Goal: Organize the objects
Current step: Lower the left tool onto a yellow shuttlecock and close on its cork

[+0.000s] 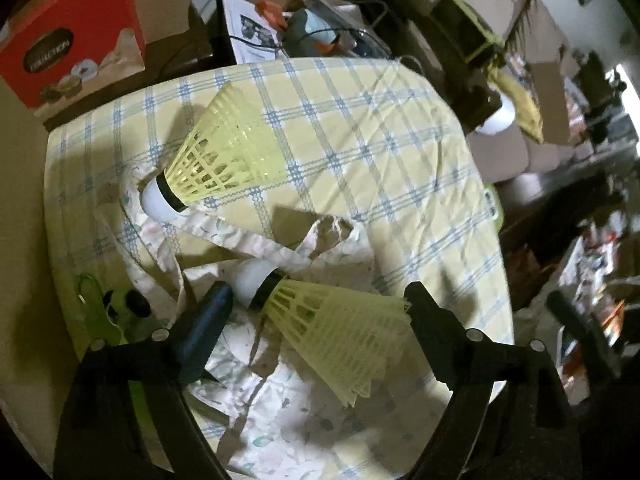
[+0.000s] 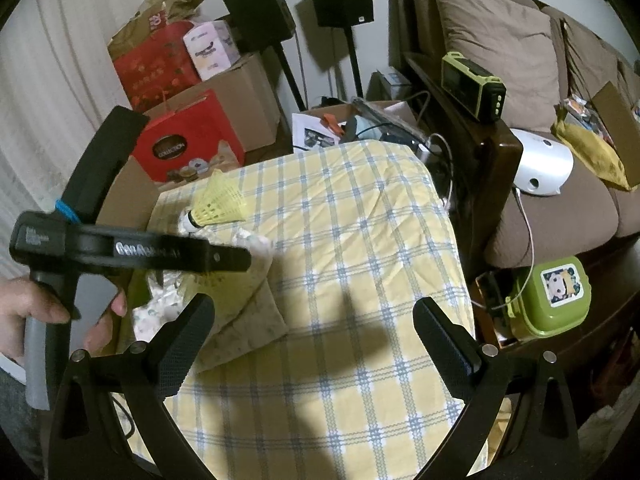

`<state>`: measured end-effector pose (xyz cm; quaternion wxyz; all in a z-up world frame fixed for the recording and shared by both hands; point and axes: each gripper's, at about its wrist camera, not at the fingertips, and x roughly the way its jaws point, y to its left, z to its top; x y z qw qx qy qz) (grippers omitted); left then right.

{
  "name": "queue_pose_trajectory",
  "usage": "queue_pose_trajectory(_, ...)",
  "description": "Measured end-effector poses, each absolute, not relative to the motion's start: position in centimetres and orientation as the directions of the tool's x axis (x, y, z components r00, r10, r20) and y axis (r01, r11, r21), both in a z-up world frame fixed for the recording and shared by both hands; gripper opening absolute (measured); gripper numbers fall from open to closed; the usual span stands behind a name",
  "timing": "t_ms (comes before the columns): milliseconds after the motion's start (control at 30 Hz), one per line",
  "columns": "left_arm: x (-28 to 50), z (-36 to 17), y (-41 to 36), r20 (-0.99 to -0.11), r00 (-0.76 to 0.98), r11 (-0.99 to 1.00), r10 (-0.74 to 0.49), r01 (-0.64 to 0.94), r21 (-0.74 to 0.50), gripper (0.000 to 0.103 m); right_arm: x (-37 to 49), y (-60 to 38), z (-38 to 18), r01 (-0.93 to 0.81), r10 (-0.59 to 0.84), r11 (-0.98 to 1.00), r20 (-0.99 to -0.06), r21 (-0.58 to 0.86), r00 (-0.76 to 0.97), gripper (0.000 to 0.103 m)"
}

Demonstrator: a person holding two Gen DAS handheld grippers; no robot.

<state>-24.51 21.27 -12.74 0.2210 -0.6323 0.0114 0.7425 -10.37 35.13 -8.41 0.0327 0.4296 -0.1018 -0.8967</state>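
Note:
Two yellow plastic shuttlecocks lie on a yellow checked cloth (image 1: 360,128). The far shuttlecock (image 1: 224,156) rests at the edge of a floral cloth bag (image 1: 288,412) and also shows in the right wrist view (image 2: 216,204). The near shuttlecock (image 1: 324,320) lies on the bag between my left gripper's (image 1: 318,304) open fingers, not clamped. In the right wrist view my left gripper (image 2: 132,252) hovers over the bag (image 2: 240,312), hiding the near shuttlecock. My right gripper (image 2: 314,316) is open and empty above the bare checked cloth (image 2: 360,280).
A green clip (image 1: 116,312) lies at the cloth's left edge. A red box (image 2: 184,144) and cardboard boxes stand behind. A dark wooden sofa arm (image 2: 480,152) with a green device (image 2: 472,84) borders the right. A green lunchbox (image 2: 548,296) sits lower right.

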Motion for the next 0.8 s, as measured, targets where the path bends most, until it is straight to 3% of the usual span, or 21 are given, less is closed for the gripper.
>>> queue_pose_trajectory(200, -24.3, -12.2, 21.3, -0.946, -0.118, -0.900, 0.302, -0.364, -0.242, 0.085, -10.3, 35.1, -8.5, -0.031, -0.146, -0.977, -0.765, 0.212, -0.627, 0.101)
queue_pose_trajectory(300, -24.2, -12.2, 21.3, -0.947, -0.121, -0.899, 0.298, -0.369, -0.235, 0.074, -10.2, 35.1, -8.5, -0.032, -0.147, -0.976, -0.765, 0.213, -0.627, 0.101)
queue_pose_trajectory(500, -24.3, -11.4, 20.5, -0.932, -0.135, -0.896, 0.337, -0.349, -0.273, 0.070, -10.1, 35.1, -8.3, -0.031, -0.146, -0.977, -0.761, 0.213, -0.633, 0.101)
queue_pose_trajectory(800, -24.4, -9.1, 17.8, -0.905, -0.168, -0.899, 0.391, -0.283, -0.335, 0.069, -10.0, 34.7, -7.2, -0.021, -0.147, -0.978, -0.752, 0.209, -0.643, 0.101)
